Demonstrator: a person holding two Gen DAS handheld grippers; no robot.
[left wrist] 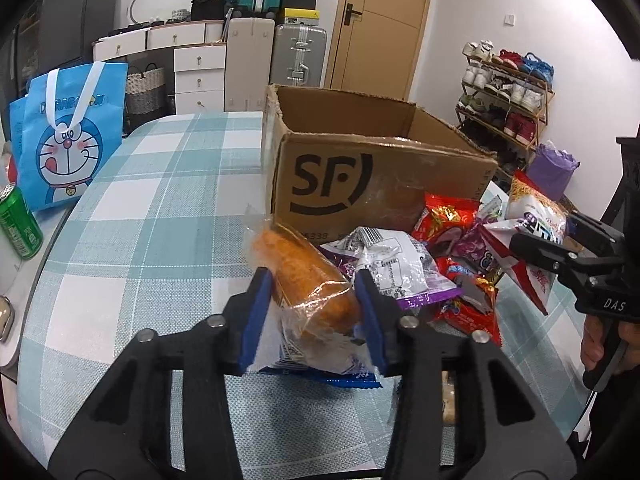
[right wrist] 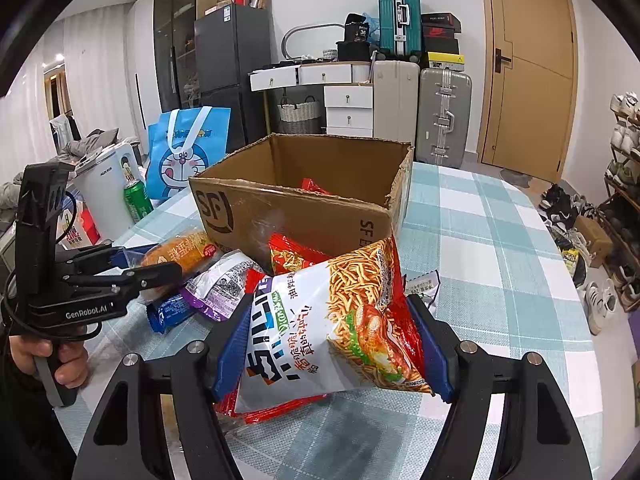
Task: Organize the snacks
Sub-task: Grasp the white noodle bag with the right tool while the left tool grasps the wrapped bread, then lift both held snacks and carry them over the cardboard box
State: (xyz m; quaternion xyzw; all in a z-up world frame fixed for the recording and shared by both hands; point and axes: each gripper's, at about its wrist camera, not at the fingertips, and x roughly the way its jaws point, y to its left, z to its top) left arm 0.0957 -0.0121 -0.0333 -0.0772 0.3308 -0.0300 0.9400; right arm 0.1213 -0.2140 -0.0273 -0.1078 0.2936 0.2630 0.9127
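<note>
My left claw (left wrist: 314, 294) is clamped on the wrapped bread roll (left wrist: 308, 276); my right claw (right wrist: 332, 344) pinches the noodle-snack bag (right wrist: 340, 320). The cardboard box (right wrist: 304, 208) sits at twelve o'clock on the counter (left wrist: 152, 208). I'd lift both clear of its near wall before releasing. Loose packets (left wrist: 452, 248) crowd the box front.

- I count one cardboard box (right wrist: 296, 216) on the table.
- One green can (left wrist: 18, 224) left of that box.
- One blue cartoon bag (left wrist: 68, 136) left of it.
- Three suitcases (right wrist: 442, 116) behind it.
</note>
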